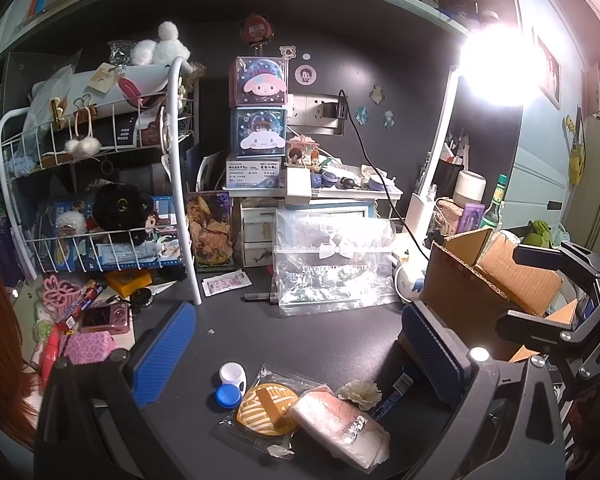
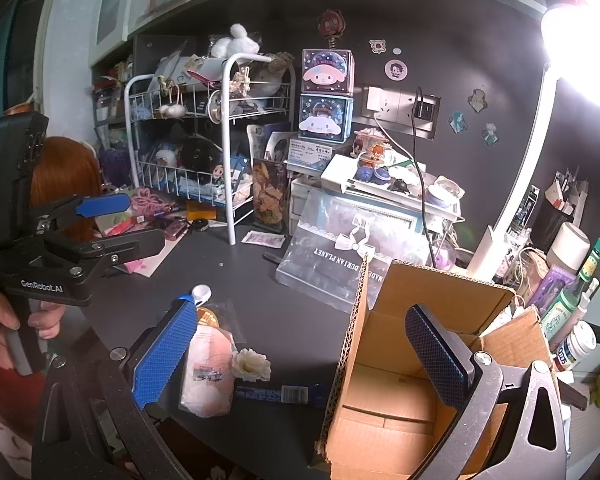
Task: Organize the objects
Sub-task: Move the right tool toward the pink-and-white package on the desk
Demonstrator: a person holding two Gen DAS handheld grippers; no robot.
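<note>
An open cardboard box stands at the desk's front right; it also shows in the left wrist view. Loose items lie at the desk's front: a pink wrapped packet, a yellow coaster in a clear sleeve, a white fabric flower, a blue-and-white contact lens case and a blue bar. My left gripper is open and empty above these items. My right gripper is open and empty, its right finger over the box, its left finger over the packet.
A white wire rack full of plush toys stands at the back left. Stacked character boxes, small drawers and a clear bag fill the middle back. A bright desk lamp and bottles are on the right. A pink camera lies at the left.
</note>
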